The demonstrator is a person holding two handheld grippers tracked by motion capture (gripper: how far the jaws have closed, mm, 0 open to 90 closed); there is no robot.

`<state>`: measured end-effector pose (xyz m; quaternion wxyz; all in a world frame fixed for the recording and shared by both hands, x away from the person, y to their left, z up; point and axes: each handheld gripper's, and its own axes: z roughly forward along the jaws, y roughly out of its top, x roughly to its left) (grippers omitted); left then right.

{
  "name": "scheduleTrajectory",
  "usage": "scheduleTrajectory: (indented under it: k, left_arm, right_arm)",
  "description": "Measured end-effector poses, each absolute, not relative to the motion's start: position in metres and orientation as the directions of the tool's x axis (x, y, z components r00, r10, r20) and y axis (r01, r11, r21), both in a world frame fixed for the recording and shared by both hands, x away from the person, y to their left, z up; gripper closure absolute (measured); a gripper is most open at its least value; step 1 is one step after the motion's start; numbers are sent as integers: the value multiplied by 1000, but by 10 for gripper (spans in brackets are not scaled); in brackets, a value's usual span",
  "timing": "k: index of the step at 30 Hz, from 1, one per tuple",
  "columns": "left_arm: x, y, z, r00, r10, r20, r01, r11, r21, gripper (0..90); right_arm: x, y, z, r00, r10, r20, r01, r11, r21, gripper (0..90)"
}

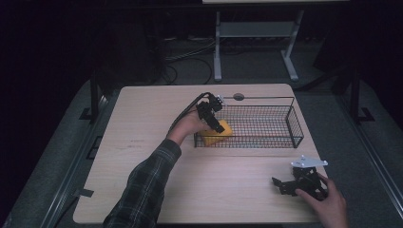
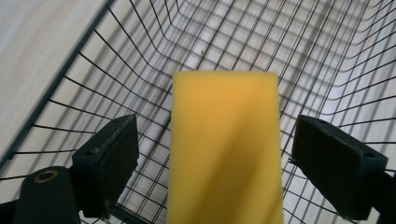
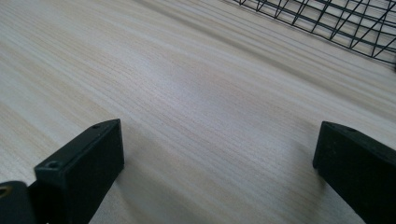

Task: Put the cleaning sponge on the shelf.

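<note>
A yellow sponge (image 1: pixel 215 134) lies at the left end of a black wire basket (image 1: pixel 295 124) on the wooden table (image 1: pixel 142 118). My left gripper (image 1: pixel 219 127) reaches down over that end of the basket. In the left gripper view the sponge (image 2: pixel 226 140) sits between the jaws with a gap on each side, so the left gripper (image 2: pixel 215 144) is open around it. My right gripper (image 1: pixel 281 185) rests low on the table near the front right corner. It is open, with bare wood between the jaws of the right gripper (image 3: pixel 217 158).
The basket (image 3: pixel 327 18) stretches rightward across the table's back half, and its wire floor (image 2: pixel 261 37) is bare beyond the sponge. A round grommet (image 1: pixel 238 96) sits at the table's back edge. Cables and a metal stand (image 1: pixel 217 42) are on the floor behind.
</note>
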<state>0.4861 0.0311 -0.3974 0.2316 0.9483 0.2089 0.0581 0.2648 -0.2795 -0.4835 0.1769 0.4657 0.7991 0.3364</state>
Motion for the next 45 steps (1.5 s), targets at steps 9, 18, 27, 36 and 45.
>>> scheduleTrajectory:
  k: [9, 18, 27, 36, 45]
  left_arm:
    - [484, 38, -382, 900, 435, 11, 372, -782, 500, 143]
    - [479, 48, -366, 899, 438, 16, 366, -770, 523, 144]
    - [471, 69, -352, 891, 454, 31, 364, -753, 548, 143]
    - [461, 94, -351, 881, 473, 30, 371, -728, 577, 144]
    - [449, 123, -353, 861, 508, 19, 394, -691, 606, 144]
  right_arm:
    - [265, -280, -483, -505, 863, 29, 624, 342, 703, 13]
    - [265, -280, -483, -504, 863, 29, 625, 341, 702, 13]
    - [265, -280, -483, -503, 864, 29, 627, 341, 701, 13]
    - [265, -280, -483, -502, 864, 29, 627, 341, 701, 13]
    - [265, -280, -483, -503, 864, 28, 626, 341, 701, 13]
